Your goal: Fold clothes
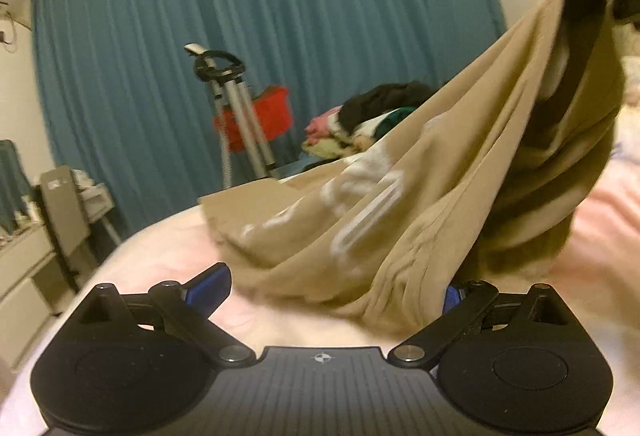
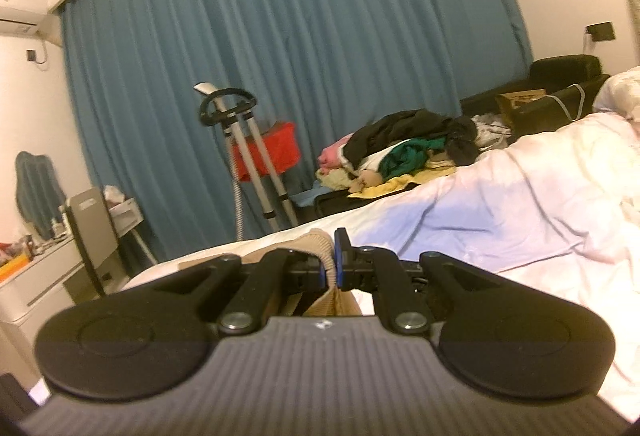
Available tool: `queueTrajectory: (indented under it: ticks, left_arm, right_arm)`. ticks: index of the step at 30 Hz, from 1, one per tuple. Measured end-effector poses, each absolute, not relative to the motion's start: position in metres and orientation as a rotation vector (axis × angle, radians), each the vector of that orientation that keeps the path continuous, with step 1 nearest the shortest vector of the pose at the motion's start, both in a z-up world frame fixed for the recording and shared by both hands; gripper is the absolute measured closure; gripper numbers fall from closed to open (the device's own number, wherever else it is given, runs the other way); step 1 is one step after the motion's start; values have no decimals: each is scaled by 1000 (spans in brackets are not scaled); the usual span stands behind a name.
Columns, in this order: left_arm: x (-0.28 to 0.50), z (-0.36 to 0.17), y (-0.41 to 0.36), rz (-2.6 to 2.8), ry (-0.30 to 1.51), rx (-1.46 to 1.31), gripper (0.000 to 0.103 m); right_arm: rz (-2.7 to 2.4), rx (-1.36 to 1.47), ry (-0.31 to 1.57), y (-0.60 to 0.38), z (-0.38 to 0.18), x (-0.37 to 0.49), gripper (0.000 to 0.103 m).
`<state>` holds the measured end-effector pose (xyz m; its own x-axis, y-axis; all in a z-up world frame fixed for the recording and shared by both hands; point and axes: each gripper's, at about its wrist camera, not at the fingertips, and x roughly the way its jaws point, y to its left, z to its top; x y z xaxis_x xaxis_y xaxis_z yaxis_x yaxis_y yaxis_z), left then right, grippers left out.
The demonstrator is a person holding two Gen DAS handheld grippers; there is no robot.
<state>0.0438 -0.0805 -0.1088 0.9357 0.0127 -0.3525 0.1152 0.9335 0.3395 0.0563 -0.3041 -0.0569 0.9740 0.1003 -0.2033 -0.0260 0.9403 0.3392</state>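
The right tool [image 2: 331, 260] is clamped tight on the ribbed hem of a tan sweatshirt [image 1: 400, 204]; from its own camera the blue pads pinch that ribbed edge between them, and the cloth drops away beneath the tool body. In the left wrist view the same right tool [image 1: 576, 48] shows at the upper right, lifting one end of the garment well clear of the bed [image 1: 168, 256]; the cloth runs down from there in a long slant toward the lower left, where its other end lies on the pale pink bedcover with white lettering facing up.

The left tool [image 1: 332, 292] stands wide open and grips nothing; its left blue pad is in the clear over the bedcover, while its right pad is hidden behind a drooping fold of the sweatshirt; whether that pad touches the fold I cannot tell, as the picture is blurred there.

So the garment's long axis runs from the raised right tool down to the bed, and the slack lower edge hangs just ahead of the open left tool, slightly to its right; the left hand is plainly the nearer one to that loose part, and I'd judge the next move is to close on it so the sweatshirt can be spread flat.

Beyond the bed are a pile of clothes [image 2: 404, 148] and a teal curtain [image 2: 280, 56].
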Motion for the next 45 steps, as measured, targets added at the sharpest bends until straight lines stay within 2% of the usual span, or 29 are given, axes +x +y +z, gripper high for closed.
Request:
queueTrajectory:
  ticks: [11,13,15,16,18,20,23,25,30,34,41,45]
  left_arm:
    - [33,-52,-15,167,197,25,3]
    - [37,-46,-5,193,199,-13,4]
    - [38,-43,3,210,222,-48,4]
    - [38,-42,7,212,242,-67,4]
    - [41,-41,15,214,285,-101,4]
    - [45,-41,23,212,319,-112,4]
    - [46,-44,24,181,350,-113,4]
    - [46,-46,22,156,362,-111,4]
    - [50,-54,15,57,416,-104,4]
    - [56,-68,0,-13,482,-51,4]
    - [64,-100,-28,-20,602,175,4]
    - [55,-82,-14,49,484,108,8]
  right_arm:
    - [97,193,330,-287,-74,75,90]
    - [113,161,384,-279,-81,78,84]
    - [124,128,441,-271,-89,81,69]
    - [127,110,471,-267,-94,84,66]
    - [124,105,536,-264,-104,91,50]
    - [110,138,607,-267,-114,99,39]
    - [86,245,658,-282,-124,106,38]
    - [60,334,620,-294,-121,104,38]
    - [-4,413,305,-315,-83,75,36]
    - [-11,402,156,-320,-63,52,36]
    - [-29,350,130,-321,-57,46,36]
    - [-69,355,165,-327,-62,55,36]
